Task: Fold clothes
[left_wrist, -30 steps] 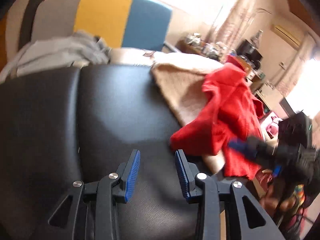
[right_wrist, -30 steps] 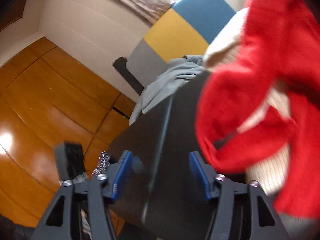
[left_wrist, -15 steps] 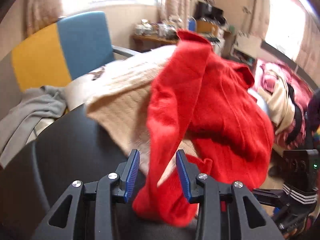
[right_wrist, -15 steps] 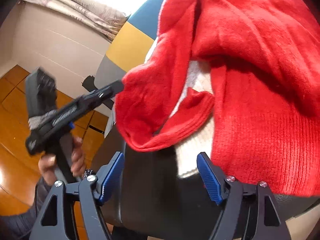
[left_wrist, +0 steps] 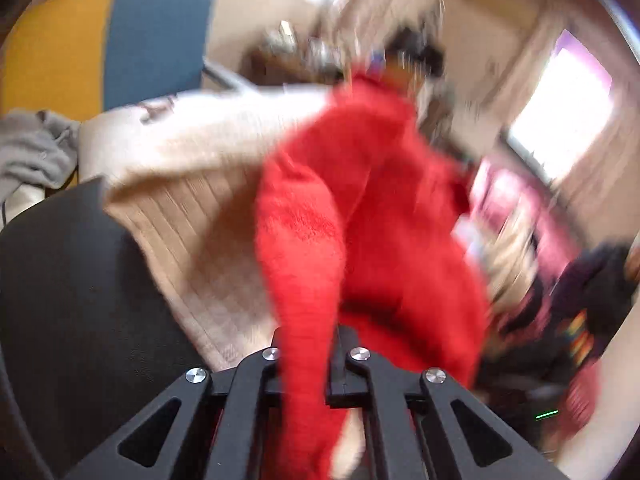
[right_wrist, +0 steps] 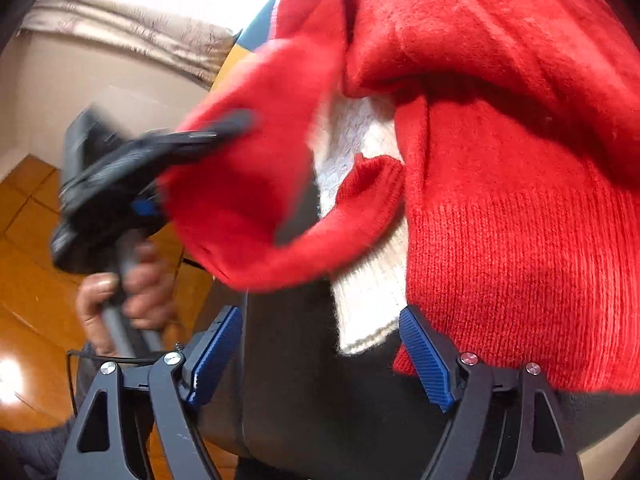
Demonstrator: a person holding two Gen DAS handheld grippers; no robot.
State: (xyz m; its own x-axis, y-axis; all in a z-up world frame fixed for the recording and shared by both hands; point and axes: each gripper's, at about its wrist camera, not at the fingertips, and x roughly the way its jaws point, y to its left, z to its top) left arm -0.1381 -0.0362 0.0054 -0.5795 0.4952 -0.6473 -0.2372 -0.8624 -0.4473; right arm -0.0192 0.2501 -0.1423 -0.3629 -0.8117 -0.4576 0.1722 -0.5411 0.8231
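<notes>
The left gripper is clamped on a sleeve of the red sweater, apparently to drag it off the cream knit heaped at the black cushion's far edge, while the right gripper gapes empty just below the sweater's hem.

Place was home, lived-in room. Wood floor shone orange. Curtains hung by bright window. Chair had yellow and blue back. Clothes lay around: grey top, cream sweater.
</notes>
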